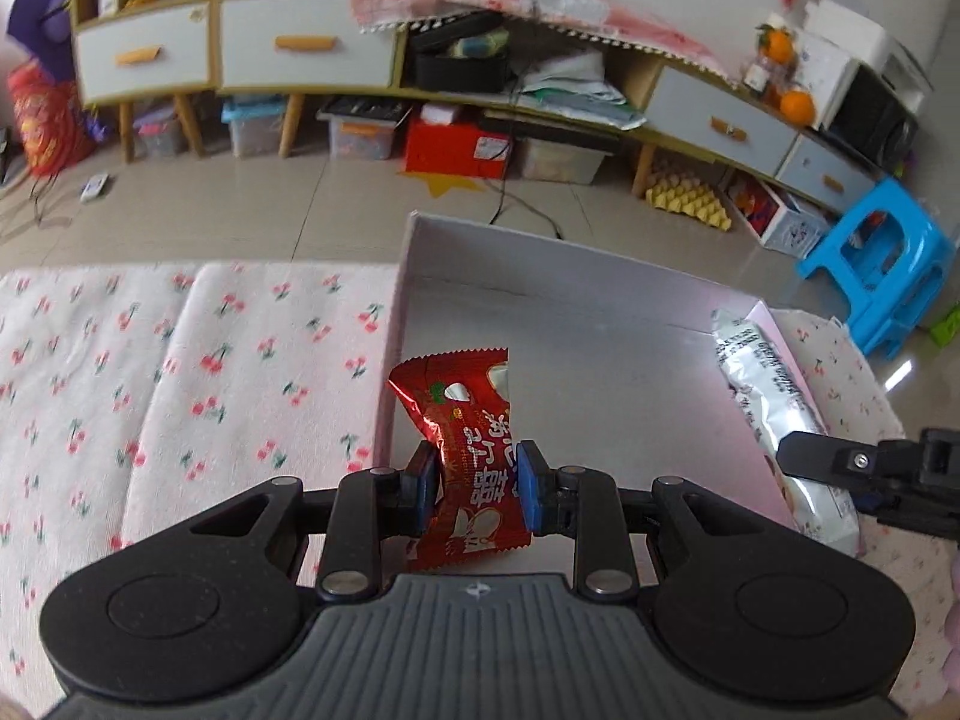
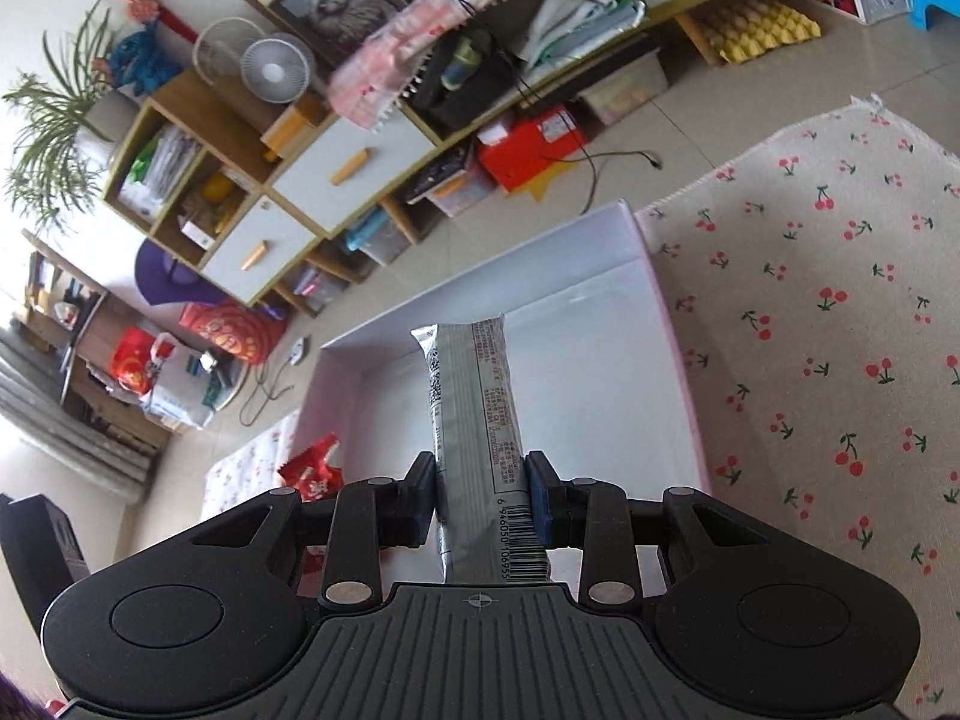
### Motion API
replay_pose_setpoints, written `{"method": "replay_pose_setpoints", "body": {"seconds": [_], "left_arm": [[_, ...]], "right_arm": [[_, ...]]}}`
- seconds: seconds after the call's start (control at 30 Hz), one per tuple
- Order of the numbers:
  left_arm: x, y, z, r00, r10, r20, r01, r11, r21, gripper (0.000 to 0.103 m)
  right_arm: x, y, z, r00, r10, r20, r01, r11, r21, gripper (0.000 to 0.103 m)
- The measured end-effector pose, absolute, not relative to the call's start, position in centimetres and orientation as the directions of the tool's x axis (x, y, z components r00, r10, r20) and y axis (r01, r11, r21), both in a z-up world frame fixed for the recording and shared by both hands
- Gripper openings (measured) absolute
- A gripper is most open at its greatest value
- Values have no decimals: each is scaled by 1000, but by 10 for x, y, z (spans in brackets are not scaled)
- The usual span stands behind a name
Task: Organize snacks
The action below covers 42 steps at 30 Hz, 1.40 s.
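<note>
My left gripper is shut on a red snack packet, held over the left part of an open white box. The right gripper is shut on a long silver snack bar and holds it above the same box. In the left wrist view the silver bar shows at the box's right wall with the right gripper clamped on its near end. The red packet appears low left in the right wrist view. The box floor under both snacks is bare.
The box sits on a cherry-print cloth covering the work surface. Beyond lies tiled floor with a long cabinet, storage bins, a red carton and a blue plastic stool at right. A cable trails on the floor.
</note>
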<state>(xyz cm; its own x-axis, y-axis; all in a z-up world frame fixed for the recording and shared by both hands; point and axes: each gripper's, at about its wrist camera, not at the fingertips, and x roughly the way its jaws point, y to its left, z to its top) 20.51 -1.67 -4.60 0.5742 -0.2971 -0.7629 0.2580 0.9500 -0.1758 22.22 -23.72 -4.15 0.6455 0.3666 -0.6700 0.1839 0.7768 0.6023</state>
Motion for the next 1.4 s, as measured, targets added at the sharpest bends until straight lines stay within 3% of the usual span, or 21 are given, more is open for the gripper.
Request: {"method": "replay_pose_setpoints", "body": {"seconds": [0.23, 0.47, 0.57, 0.63, 0.67, 1.03, 1.4], "left_arm": [[208, -30, -48, 568, -258, -782, 328, 942, -73, 25], [215, -27, -48, 565, -272, -779, 307, 946, -108, 28], [214, -29, -46, 557, -293, -777, 316, 940, -128, 39], [210, -31, -43, 560, -308, -769, 325, 935, -138, 60], [208, -32, -41, 567, -312, -762, 331, 934, -136, 63], [184, -21, -17, 595, -337, -730, 347, 927, -144, 84], [155, 4, -3, 612, -311, -727, 282, 945, -166, 98]], "right_arm": [[226, -243, -51, 625, 352, -696, 209, 784, 584, 32], [226, -248, -51, 631, 349, -693, 211, 782, 586, 34], [226, -249, -48, 636, 360, -682, 203, 775, 598, 48], [225, -247, -44, 638, 364, -679, 193, 778, 598, 56], [225, -246, -42, 639, 360, -680, 188, 784, 592, 57], [206, -237, -14, 649, 345, -678, 150, 816, 559, 74], [173, -222, 16, 647, 343, -681, 112, 841, 530, 84]]}}
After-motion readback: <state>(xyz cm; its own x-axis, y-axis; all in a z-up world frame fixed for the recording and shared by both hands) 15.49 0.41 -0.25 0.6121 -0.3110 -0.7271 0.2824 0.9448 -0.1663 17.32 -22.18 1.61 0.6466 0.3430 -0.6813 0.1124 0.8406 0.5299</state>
